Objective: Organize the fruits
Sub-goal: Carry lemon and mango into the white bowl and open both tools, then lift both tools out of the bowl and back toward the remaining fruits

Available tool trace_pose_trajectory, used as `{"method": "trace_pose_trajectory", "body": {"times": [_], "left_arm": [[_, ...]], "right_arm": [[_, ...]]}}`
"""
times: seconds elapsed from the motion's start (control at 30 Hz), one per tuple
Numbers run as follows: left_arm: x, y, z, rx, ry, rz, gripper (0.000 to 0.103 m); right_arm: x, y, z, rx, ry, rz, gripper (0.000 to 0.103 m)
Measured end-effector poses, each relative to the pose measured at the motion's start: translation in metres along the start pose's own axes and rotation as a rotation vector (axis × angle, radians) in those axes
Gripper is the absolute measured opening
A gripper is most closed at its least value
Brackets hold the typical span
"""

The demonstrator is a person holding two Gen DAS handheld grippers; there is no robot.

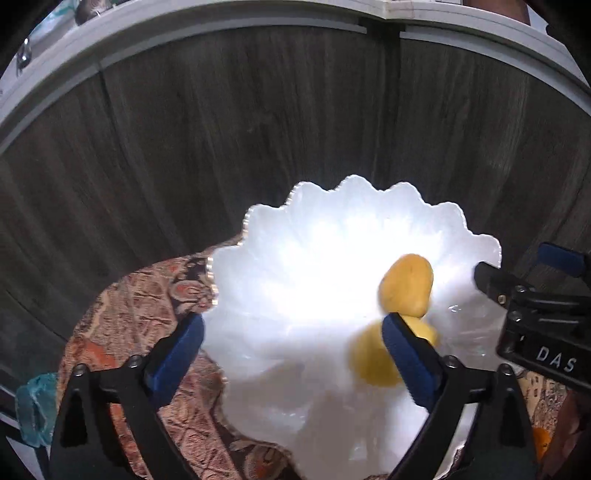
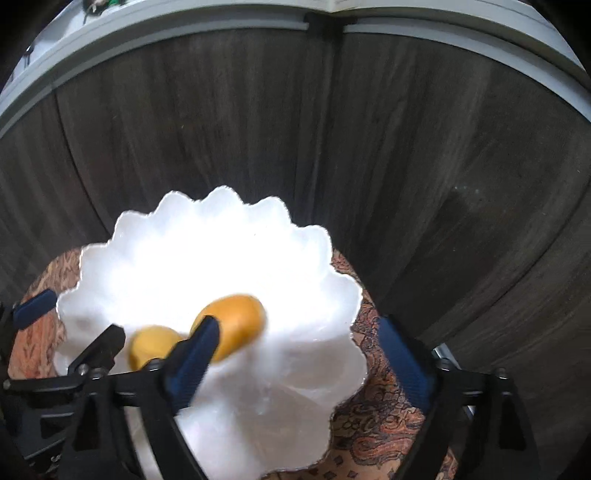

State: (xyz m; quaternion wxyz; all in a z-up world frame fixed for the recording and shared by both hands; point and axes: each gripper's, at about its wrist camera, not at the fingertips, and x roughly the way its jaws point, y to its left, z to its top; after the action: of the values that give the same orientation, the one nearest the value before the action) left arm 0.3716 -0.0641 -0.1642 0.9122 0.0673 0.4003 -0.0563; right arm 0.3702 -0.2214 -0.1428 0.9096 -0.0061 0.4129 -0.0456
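Dark wood floor [image 1: 221, 129], patterned mat [image 1: 155, 295] under white scalloped bowl [image 1: 258, 229]. Two yellow fruits [image 1: 406, 288] lie loose in bowl. Left gripper [image 1: 291, 332] and right gripper [image 2: 299, 339] both spread wide, gripping nothing.

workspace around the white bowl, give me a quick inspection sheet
surface: small round top under a patterned cloth, above a dark wood plank floor.
job's things: two yellow fruits, blurred, inside the scalloped white bowl: upper fruit, lower fruit. An orange object shows at the left view's lower right edge.
clutter: teal item at the lower left, unclear what.
grippers: left gripper open, nothing between the jaws; right gripper open, nothing between the jaws. Both hover at the bowl.
cables: nothing seen.
surroundings: pale baseboard along the far wall.
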Motion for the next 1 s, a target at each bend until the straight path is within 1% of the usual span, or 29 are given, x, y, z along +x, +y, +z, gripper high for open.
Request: {"method": "trace_pose_trajectory", "body": {"times": [0.17,0.37,0.6,0.67,0.87,1.0], "left_arm": [[-0.018,0.008,0.004,-0.015,-0.033,0.032,0.103],[-0.046,0.016,0.005,-0.039,-0.067,0.047,0.103],[-0.090,0.022,0.003,-0.057,-0.113,0.053,0.103],[-0.103,0.022,0.001,-0.056,-0.124,0.065,0.103],[-0.140,0.021,-0.002,-0.060,-0.156,0.075,0.103],[-0.158,0.017,-0.003,-0.059,-0.174,0.072,0.103]], "right_arm": [[-0.011,0.000,0.002,0.000,-0.019,-0.042,0.094],[-0.040,0.002,0.004,0.013,-0.076,-0.069,0.095],[-0.077,0.000,0.004,0.030,-0.117,-0.066,0.095],[-0.090,0.000,0.003,0.034,-0.135,-0.065,0.095],[-0.126,-0.006,-0.005,0.051,-0.167,-0.057,0.095],[-0.146,-0.011,-0.010,0.064,-0.185,-0.052,0.095]]}}
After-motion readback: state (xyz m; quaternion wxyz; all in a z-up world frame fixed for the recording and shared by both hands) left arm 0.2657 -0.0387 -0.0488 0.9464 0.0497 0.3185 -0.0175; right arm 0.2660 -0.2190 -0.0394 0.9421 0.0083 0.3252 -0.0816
